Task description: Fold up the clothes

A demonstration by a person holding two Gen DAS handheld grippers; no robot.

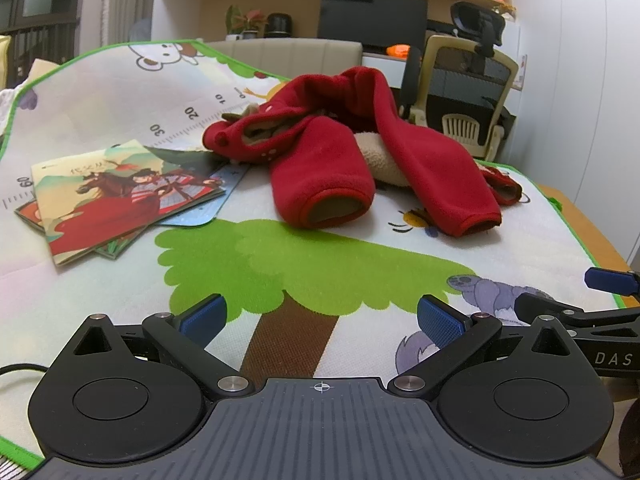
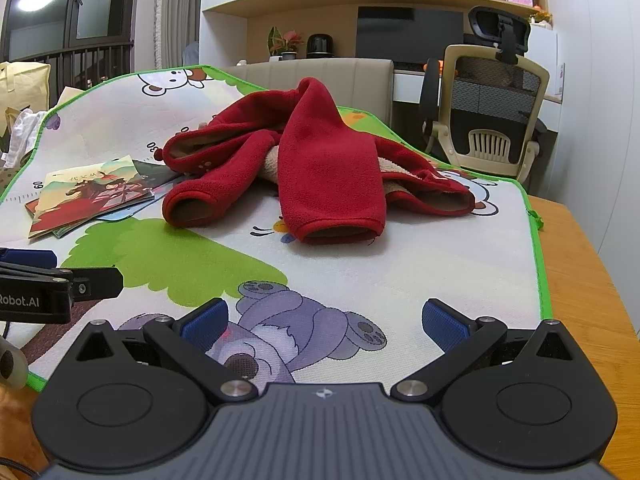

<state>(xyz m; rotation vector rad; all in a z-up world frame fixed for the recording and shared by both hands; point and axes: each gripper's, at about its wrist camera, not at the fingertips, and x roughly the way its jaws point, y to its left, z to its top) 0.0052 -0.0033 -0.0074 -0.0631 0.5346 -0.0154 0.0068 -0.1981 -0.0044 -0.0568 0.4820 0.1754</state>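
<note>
Jaws spread on left gripper [image 1: 322,318], right gripper [image 2: 326,322]; red garment [image 2: 304,156] crumpled, hiding beige lining.

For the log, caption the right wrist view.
Open right gripper faces a crumpled red garment on the mat.

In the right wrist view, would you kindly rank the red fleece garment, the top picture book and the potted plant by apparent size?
1. red fleece garment
2. top picture book
3. potted plant, though it stands far back, so its true size is unsure.
</note>
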